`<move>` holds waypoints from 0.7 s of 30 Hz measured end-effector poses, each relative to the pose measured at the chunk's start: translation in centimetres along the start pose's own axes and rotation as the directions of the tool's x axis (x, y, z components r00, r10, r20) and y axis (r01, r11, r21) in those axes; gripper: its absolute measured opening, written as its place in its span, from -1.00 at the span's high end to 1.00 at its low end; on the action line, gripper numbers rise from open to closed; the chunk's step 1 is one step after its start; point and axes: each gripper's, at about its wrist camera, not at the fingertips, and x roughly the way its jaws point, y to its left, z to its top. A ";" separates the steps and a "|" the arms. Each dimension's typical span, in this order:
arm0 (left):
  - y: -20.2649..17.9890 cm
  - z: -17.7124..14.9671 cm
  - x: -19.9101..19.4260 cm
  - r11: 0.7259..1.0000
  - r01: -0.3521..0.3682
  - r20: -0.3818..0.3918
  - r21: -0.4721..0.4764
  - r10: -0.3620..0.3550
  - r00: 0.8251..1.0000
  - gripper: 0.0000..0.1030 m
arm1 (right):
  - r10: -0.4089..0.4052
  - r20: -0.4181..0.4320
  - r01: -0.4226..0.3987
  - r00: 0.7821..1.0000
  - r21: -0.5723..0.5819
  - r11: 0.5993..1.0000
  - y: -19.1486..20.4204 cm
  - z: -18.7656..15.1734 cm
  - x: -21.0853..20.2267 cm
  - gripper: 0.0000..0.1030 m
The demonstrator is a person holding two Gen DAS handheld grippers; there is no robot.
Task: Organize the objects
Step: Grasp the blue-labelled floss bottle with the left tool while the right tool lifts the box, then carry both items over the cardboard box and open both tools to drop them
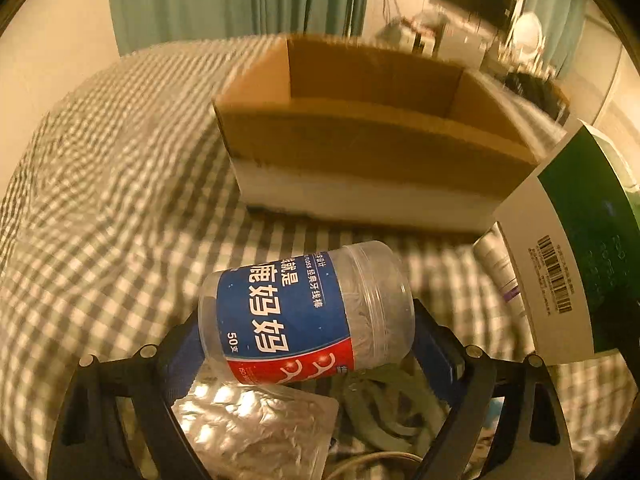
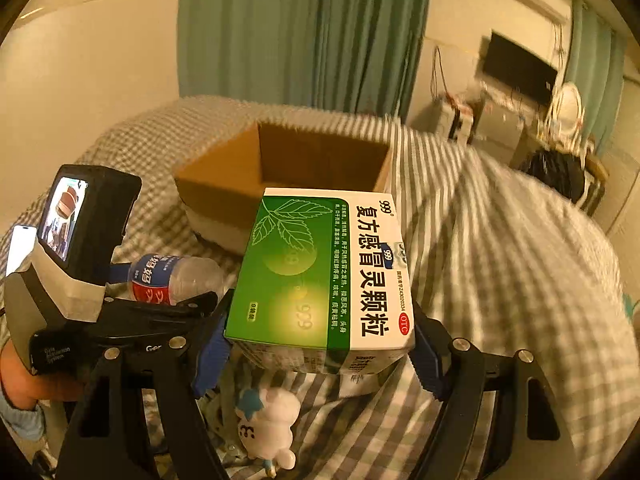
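Note:
My left gripper (image 1: 308, 340) is shut on a clear plastic jar (image 1: 304, 312) with a blue and red label, held sideways above the checked bedspread (image 1: 100, 200). The right gripper (image 2: 320, 344) is shut on a green and white medicine box (image 2: 320, 272), lifted flat. That medicine box (image 1: 572, 240) also shows at the right edge of the left wrist view. An open cardboard box (image 1: 372, 136) sits on the bed ahead of both grippers; its inside looks bare. In the right wrist view the cardboard box (image 2: 288, 168) lies behind the medicine box, and the jar (image 2: 172, 280) with the left gripper (image 2: 120, 320) is at the left.
Beneath the left gripper lie a foil blister pack (image 1: 256, 432) and a grey-green strap (image 1: 384, 404). A small white figurine with blue hair (image 2: 268, 416) lies under the right gripper. A white tube (image 1: 504, 272) rests near the medicine box. Teal curtains (image 2: 304, 32) and a dark monitor (image 2: 520, 68) stand beyond the bed.

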 end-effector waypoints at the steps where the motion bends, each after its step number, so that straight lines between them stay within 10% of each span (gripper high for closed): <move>1: 0.1 0.3 -0.8 1.000 0.004 0.018 -0.002 -0.004 1.000 -0.81 | 0.008 0.020 -0.008 1.000 -0.004 1.000 -0.1 0.8 -0.8 -0.48; 9: 1.2 6.3 -7.6 1.000 0.015 0.225 -0.008 -0.013 0.974 -0.80 | 0.026 0.141 -0.025 0.990 -0.010 1.000 -1.9 8.7 -3.5 -0.48; 21: 1.5 13.9 -4.3 0.998 -0.065 0.274 -0.004 0.064 0.959 -0.80 | 0.054 0.084 -0.053 0.995 -0.017 0.998 -3.0 16.2 5.5 -0.48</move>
